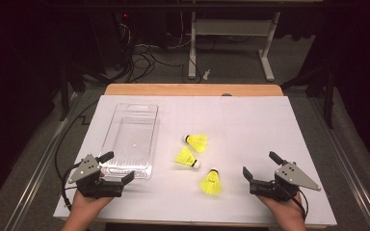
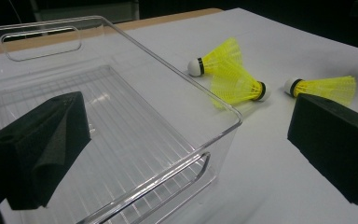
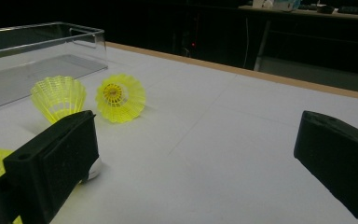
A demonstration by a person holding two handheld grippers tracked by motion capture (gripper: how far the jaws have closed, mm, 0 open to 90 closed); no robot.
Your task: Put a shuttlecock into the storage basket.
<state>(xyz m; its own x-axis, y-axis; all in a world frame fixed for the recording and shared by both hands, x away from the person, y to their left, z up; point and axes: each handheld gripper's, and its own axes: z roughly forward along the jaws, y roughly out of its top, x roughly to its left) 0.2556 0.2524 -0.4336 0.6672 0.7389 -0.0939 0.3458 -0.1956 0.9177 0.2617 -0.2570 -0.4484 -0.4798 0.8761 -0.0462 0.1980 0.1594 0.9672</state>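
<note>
Three yellow shuttlecocks sit mid-surface: nearest one (image 1: 211, 182) at about 9 o'clock from the right tool (image 1: 260, 168), the other two (image 1: 196, 142) (image 1: 187, 157) further up. Clear bin (image 1: 107, 141) is at 12 o'clock from the left tool (image 1: 118, 166). Both tools are wide open, holding nothing. I'd grab the nearest one by the cork end, not the skirt, since it squashes easily.
</note>
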